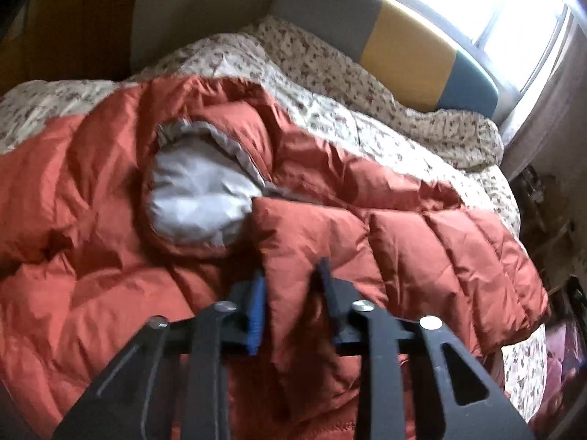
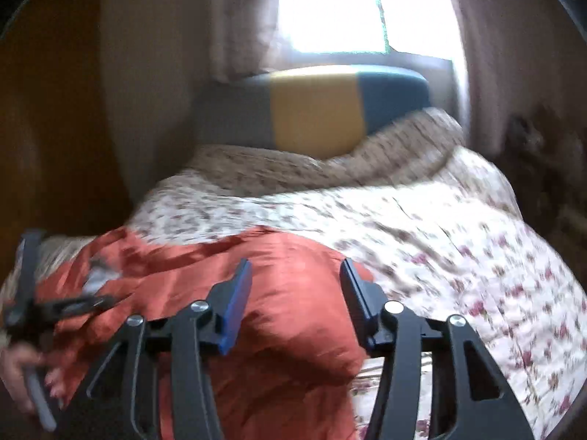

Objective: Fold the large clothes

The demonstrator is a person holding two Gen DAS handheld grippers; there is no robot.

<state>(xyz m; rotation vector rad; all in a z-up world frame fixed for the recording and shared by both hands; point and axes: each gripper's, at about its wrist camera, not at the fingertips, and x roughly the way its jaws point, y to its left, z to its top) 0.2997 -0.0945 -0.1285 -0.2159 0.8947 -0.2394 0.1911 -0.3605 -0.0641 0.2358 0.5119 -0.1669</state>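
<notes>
A rust-red quilted down jacket [image 1: 110,190] with a grey hood lining [image 1: 198,190] lies spread on the bed. My left gripper [image 1: 291,286] is shut on a puffy fold of the jacket's edge, which bulges between the two fingers. In the right wrist view the jacket [image 2: 286,330] fills the lower middle. My right gripper [image 2: 295,282] is open, its fingers wide apart just above the jacket's right part, nothing held. The left gripper [image 2: 55,304] and the hand holding it show blurred at the left edge of that view.
The bed carries a floral duvet [image 2: 440,242], rumpled toward a grey, yellow and blue headboard [image 2: 315,110]. A bright window with curtains [image 2: 330,7] is behind it. A brown wardrobe [image 2: 47,110] stands at left. Dark clutter [image 1: 543,220] sits beside the bed's right side.
</notes>
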